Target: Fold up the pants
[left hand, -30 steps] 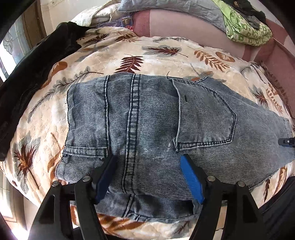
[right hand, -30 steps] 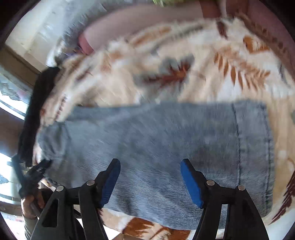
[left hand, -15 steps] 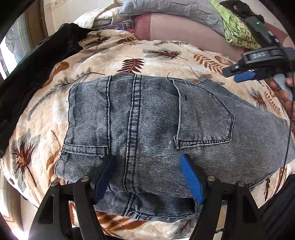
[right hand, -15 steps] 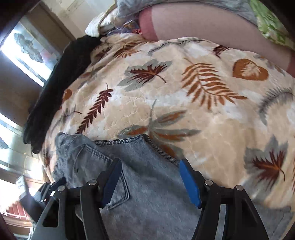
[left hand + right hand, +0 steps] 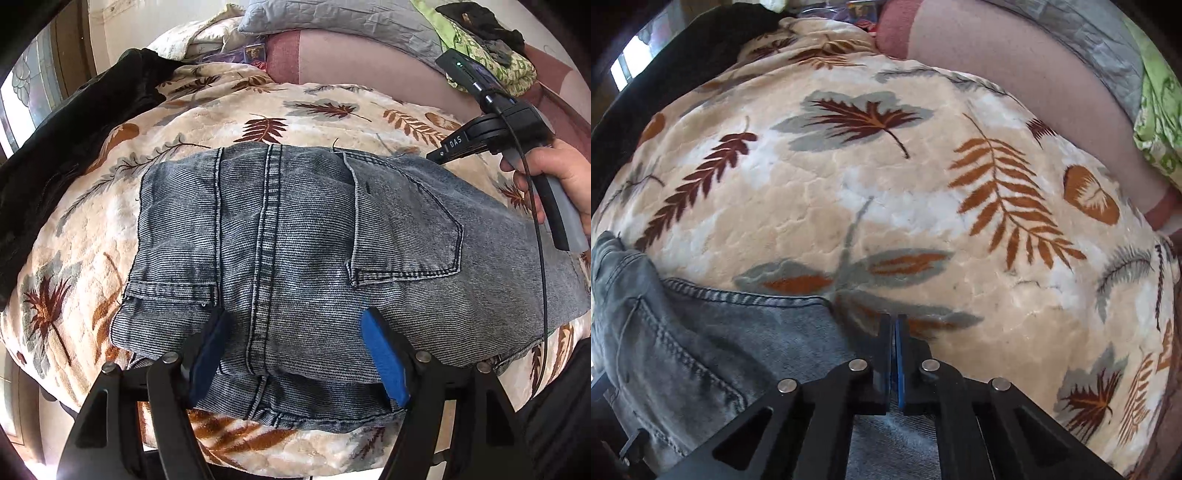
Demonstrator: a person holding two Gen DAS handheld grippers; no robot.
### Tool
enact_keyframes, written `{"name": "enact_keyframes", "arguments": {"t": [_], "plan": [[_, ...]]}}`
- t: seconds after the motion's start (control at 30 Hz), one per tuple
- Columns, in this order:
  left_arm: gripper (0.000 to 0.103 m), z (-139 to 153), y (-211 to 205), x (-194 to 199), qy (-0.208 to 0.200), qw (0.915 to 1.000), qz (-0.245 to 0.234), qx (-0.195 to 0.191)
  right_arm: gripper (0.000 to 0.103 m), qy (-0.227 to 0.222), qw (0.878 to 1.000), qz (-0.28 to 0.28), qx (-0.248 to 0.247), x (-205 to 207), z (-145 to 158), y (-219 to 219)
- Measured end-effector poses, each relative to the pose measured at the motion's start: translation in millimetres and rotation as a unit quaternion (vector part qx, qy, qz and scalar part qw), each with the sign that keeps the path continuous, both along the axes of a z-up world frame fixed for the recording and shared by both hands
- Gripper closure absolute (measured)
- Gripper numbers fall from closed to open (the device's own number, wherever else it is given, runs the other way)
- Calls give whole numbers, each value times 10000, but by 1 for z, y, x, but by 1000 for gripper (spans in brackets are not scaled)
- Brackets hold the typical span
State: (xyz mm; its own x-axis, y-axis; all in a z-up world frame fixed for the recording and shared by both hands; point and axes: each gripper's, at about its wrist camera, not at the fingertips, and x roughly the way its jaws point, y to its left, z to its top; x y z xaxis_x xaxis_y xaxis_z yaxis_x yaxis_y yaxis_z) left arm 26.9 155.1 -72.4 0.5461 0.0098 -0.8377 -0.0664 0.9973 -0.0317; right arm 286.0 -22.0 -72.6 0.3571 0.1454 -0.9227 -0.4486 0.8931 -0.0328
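We see the faded blue-grey denim pants (image 5: 295,236) lying folded and flat on the plush cream blanket printed with brown and grey leaves (image 5: 258,107), which covers a bed; the pants sit toward the near edge of the blanket, their waistband seam and a stitched back pocket (image 5: 406,229) facing up, one layer doubled under at the near side. The left gripper (image 5: 295,354) hangs over that near portion with its black arms and blue pads (image 5: 384,362) spread wide, one pad on either side of the central seam — whether the pads touch the cloth we cannot tell, but they pinch nothing. The right gripper (image 5: 895,332), black with blue pad edges, has just been closing and now has its jaws pressed together at the far edge of the denim, right where the cloth meets the blanket; from its own view the tips hide the spot, so we cannot tell whether any fabric is caught between them. In the left view that same tool shows at the right edge of the bed, gripped by a person's bare hand (image 5: 554,177) around a grey handle, a thin black cable looping down from it. Along the left edge of the blanket lies a dark black garment (image 5: 74,129), and beyond the far edge we see a pink upholstered backrest (image 5: 351,62) carrying a grey quilted cover (image 5: 332,18) and a green patterned cloth (image 5: 491,62).
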Motion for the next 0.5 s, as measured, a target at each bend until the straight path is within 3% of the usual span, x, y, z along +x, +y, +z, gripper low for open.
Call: {"name": "enact_keyframes", "arguments": {"t": [0.1,0.17,0.2,0.23,0.3,0.33,0.4,0.43,0.47,0.5], "plan": [[29,4,2,-2,-24,9999,-21,-97,98,-29,9968,-439,667,-11,19,-29],[29,11,4,-5,-55,9998,-63,-195,92,130,9915,-415,1224,-29,36,-42],[29,18,6,-8,-166,9997,-21,-202,81,279,9879,-385,1476,-41,42,-47],[29,26,9,-11,-325,9993,60,-172,63,445,9833,-345,1732,-55,45,-54],[29,39,18,-11,-515,9983,251,-133,40,736,9744,-159,2118,-88,46,-56],[29,41,23,-8,-482,9981,363,-104,39,828,9692,-95,2318,-106,43,-57],[28,29,30,5,-52,9981,574,220,39,1224,9619,6,2444,-134,23,-56],[28,12,29,11,455,9962,566,473,39,1424,9591,-4,2446,-147,9,-55],[28,-3,29,13,824,9946,453,434,39,1714,9586,37,2272,-158,-10,-51],[28,-5,31,8,687,9961,441,347,38,1711,9615,154,2144,-167,-17,-49]]}}
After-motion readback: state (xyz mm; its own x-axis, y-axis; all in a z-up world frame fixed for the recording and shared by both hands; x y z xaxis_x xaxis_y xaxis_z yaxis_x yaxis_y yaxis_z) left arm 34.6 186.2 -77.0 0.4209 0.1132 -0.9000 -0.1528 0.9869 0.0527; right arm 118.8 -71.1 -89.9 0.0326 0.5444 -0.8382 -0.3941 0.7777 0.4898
